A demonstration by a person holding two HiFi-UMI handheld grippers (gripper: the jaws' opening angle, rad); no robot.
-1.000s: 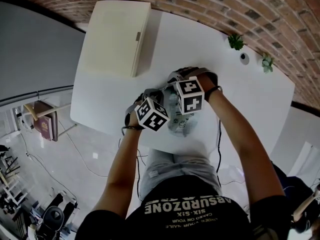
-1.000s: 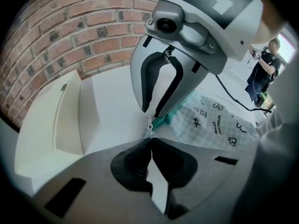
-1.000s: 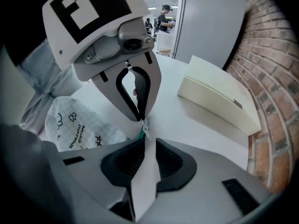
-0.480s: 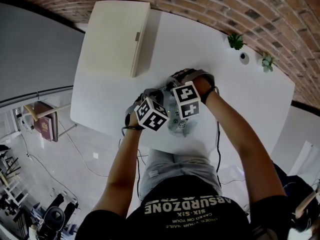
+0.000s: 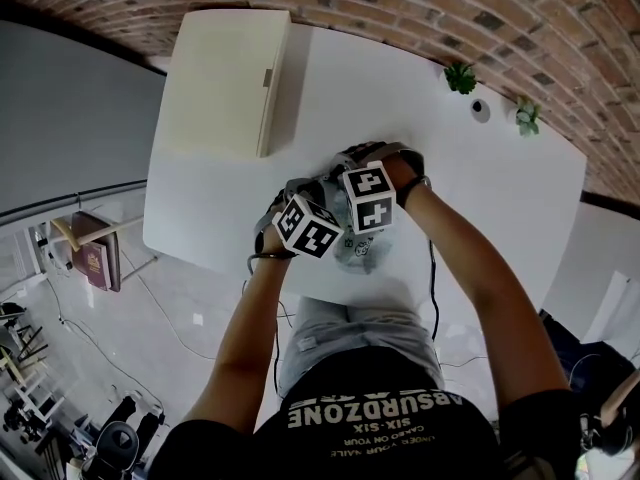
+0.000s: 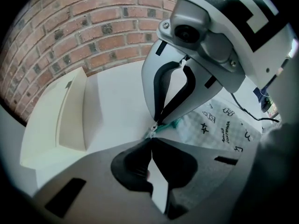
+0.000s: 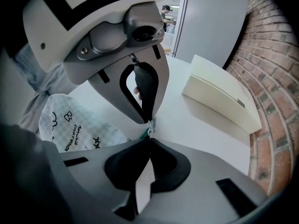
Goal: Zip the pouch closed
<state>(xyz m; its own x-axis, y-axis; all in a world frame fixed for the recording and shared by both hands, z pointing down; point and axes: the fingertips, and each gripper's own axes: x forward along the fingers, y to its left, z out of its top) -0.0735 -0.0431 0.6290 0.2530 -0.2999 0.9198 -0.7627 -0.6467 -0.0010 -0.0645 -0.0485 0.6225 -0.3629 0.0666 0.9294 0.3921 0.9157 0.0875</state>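
The white pouch (image 6: 219,129) with black doodles and a teal zipper lies at the table's near edge, partly under both grippers in the head view (image 5: 362,253). My left gripper (image 6: 151,139) is shut on the pouch's end corner beside the zipper. Tip to tip opposite it, my right gripper (image 7: 149,139) is closing its jaws tight on the small metal zipper pull (image 7: 149,130). Both point steeply down, and their tips almost touch. A short teal stretch of zipper (image 6: 170,124) shows beside the tips. Whether the pouch's mouth is open is hidden.
A closed cream box (image 5: 222,80) lies at the white table's (image 5: 480,188) far left. Two small plants (image 5: 460,76) (image 5: 527,116) and a round dark-centred object (image 5: 481,111) stand along the brick wall. A black cable (image 6: 254,115) trails over the near edge.
The right gripper has edged toward the left one, down over the pouch's end. The left gripper has stayed put.
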